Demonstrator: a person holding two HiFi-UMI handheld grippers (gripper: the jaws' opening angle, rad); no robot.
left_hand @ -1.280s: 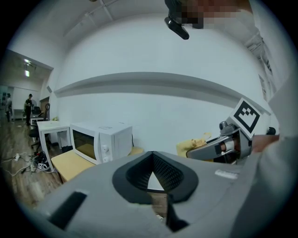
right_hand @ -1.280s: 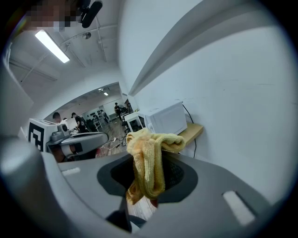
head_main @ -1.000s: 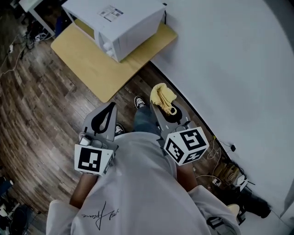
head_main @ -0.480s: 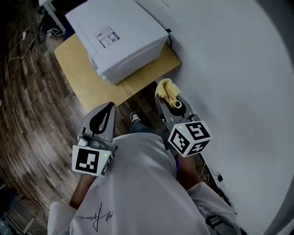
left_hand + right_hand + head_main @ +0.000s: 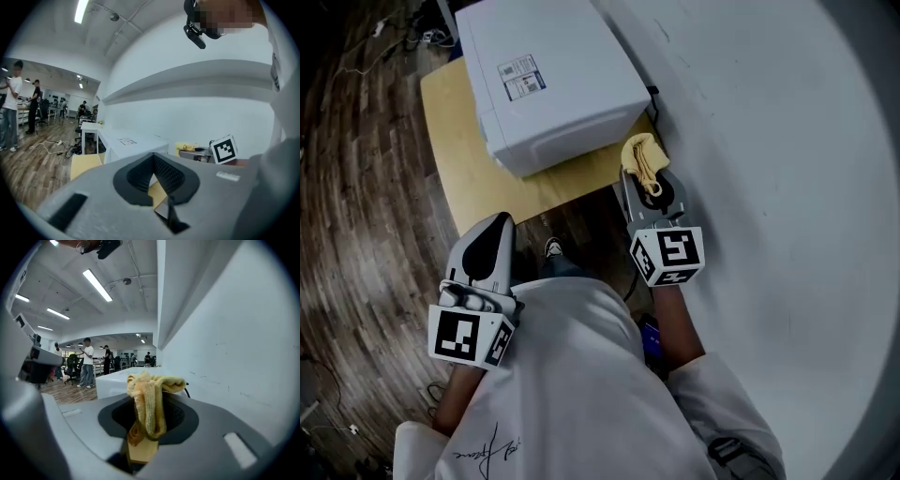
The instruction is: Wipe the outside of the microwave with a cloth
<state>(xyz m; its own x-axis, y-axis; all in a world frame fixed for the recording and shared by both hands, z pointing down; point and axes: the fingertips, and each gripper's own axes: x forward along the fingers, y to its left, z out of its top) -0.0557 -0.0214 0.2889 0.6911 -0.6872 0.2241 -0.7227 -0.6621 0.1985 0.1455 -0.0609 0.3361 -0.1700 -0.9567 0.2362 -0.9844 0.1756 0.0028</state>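
The right gripper [image 5: 643, 180] has its fingers pinching a yellow cloth [image 5: 638, 157] just beside the white microwave [image 5: 553, 84] on the desk [image 5: 455, 141]. The left gripper [image 5: 495, 223] has its fingers pressed together, holding nothing.

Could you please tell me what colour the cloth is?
The soft terry cloth is pale yellow, clearest in the right gripper view.

The head view looks steeply down on the microwave [image 5: 553, 80] from above, rather near it. Both gripper views look level toward the microwave from lower down; all three views share it.
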